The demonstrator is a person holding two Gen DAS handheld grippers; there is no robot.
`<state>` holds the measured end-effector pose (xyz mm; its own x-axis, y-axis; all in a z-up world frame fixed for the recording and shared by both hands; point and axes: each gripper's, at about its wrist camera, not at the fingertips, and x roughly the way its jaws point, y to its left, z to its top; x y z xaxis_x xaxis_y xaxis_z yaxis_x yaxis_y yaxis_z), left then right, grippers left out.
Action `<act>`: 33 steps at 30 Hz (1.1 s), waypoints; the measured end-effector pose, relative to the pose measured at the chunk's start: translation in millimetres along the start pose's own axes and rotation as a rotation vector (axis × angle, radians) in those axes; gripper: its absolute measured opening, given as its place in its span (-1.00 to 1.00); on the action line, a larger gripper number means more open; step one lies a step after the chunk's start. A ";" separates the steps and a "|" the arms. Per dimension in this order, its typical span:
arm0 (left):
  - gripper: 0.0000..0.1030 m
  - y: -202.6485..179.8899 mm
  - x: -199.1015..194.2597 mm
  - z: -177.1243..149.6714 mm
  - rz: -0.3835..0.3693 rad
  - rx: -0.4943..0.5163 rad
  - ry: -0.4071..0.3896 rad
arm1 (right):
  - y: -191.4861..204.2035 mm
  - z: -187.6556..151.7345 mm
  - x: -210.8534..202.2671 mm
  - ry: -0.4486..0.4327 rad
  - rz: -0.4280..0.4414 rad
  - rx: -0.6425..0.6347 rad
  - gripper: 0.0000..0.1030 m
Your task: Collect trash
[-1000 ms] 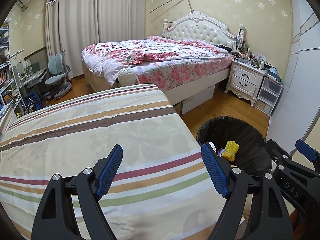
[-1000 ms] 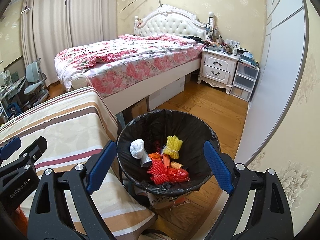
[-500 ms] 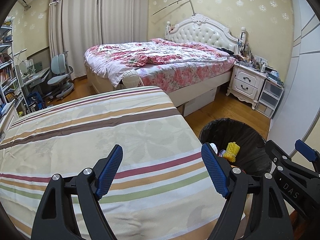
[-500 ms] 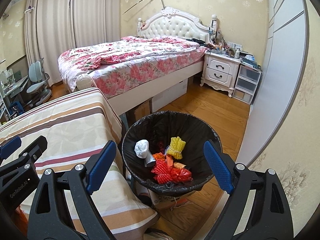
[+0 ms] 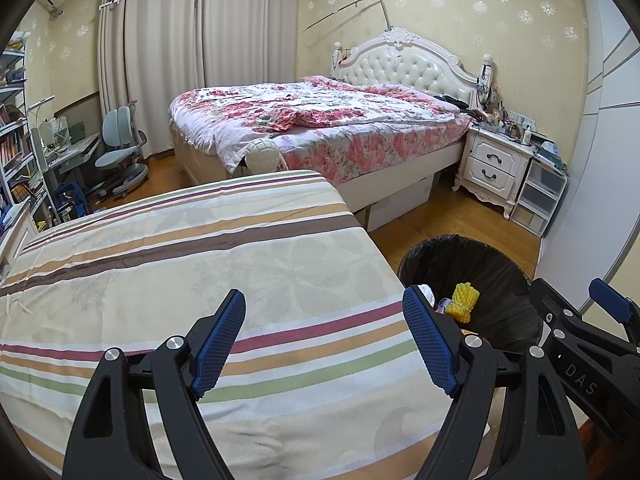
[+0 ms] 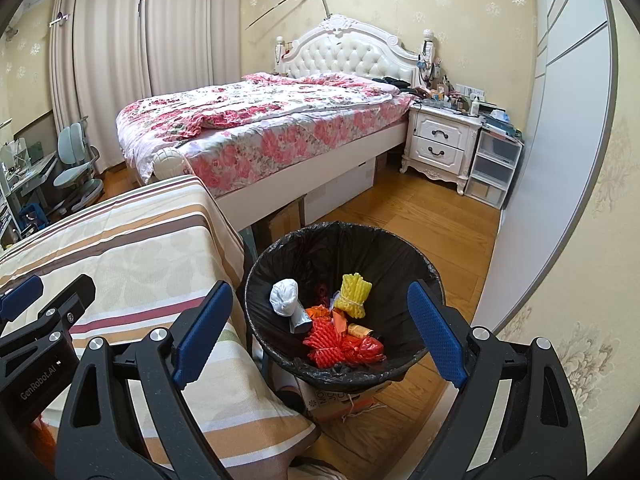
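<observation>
A round bin with a black liner (image 6: 320,248) stands on the wood floor beside a striped-cloth surface (image 6: 132,256). Inside lie a white wad (image 6: 284,298), a yellow foam net (image 6: 354,294), red netting (image 6: 326,342) and a small brown bottle (image 6: 360,330). My right gripper (image 6: 320,336) hangs open above the bin's near rim, nothing between its blue pads. My left gripper (image 5: 324,344) stands open over the striped cloth (image 5: 200,264), empty. The bin (image 5: 480,264) shows at the right in the left wrist view, with the right gripper's arm (image 5: 580,356) beside it.
A bed with a floral quilt (image 6: 260,120) fills the back of the room, with cardboard boxes (image 6: 280,220) under it. A white nightstand (image 6: 440,144) and plastic drawers (image 6: 494,168) stand at the right. A desk chair (image 5: 120,148) and shelves (image 5: 16,148) are at the left.
</observation>
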<state>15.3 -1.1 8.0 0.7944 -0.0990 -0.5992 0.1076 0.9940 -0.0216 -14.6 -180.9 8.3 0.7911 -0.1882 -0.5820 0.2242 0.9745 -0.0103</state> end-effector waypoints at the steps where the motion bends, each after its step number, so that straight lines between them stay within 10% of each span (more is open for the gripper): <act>1: 0.52 0.0 0.4 0.1 0.000 0.000 0.000 | -0.2 -0.2 0.5 0.000 0.000 -0.001 0.69; 33: 0.52 0.1 -1.2 -1.7 0.000 -0.004 0.003 | -0.2 -1.3 -0.7 0.002 0.001 -0.002 0.69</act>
<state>13.3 -0.8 7.4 0.7926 -0.0990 -0.6016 0.1051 0.9941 -0.0251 -15.9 -180.7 7.7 0.7900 -0.1871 -0.5838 0.2225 0.9749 -0.0114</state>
